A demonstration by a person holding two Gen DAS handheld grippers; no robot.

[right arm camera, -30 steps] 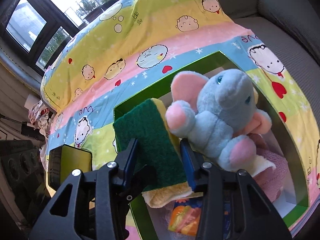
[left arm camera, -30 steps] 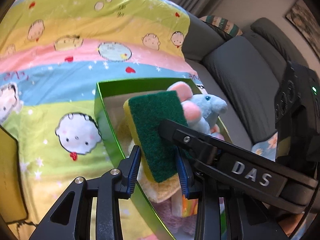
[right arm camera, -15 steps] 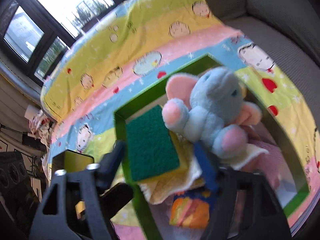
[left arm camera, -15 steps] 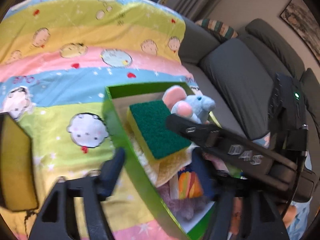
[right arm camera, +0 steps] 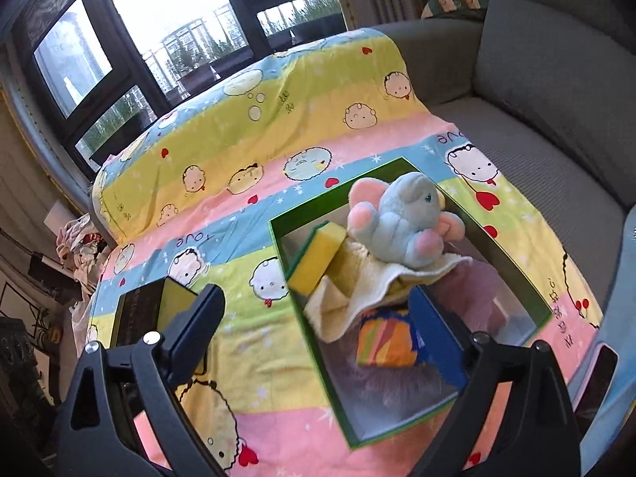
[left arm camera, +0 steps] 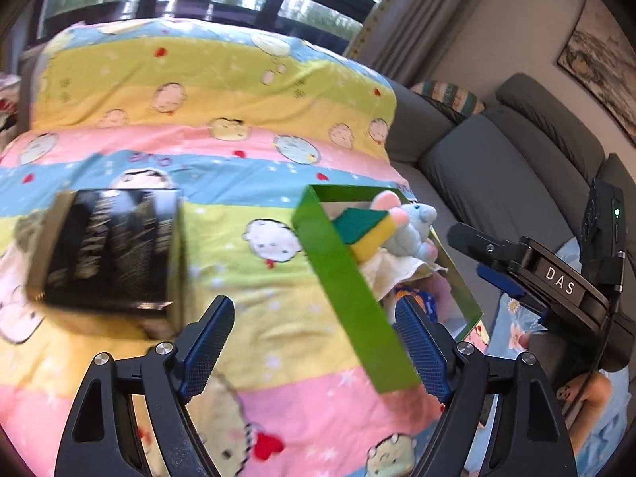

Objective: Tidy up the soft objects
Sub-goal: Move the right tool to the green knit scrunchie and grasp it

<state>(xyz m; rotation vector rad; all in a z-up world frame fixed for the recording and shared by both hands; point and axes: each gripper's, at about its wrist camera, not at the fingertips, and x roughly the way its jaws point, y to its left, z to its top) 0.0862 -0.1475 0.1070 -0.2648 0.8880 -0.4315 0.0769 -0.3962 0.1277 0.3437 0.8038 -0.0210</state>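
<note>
1. One green box (right arm camera: 306, 318).
2. One sponge (right arm camera: 316, 256).
3. One plush elephant (right arm camera: 401, 222).
4. One cream towel (right arm camera: 357, 298).
5. One bright packet (right arm camera: 383, 342).
6. One black lid (left arm camera: 107, 250).
7. One striped blanket (right arm camera: 254, 119).
8. Two grippers: left (left arm camera: 314, 346), right (right arm camera: 318, 334).

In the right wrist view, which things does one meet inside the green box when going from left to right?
Sponge → cream towel → plush elephant → pink cloth, all inside the green box. The colourful packet lies nearer, under the towel's edge, so I leave it out.
</note>
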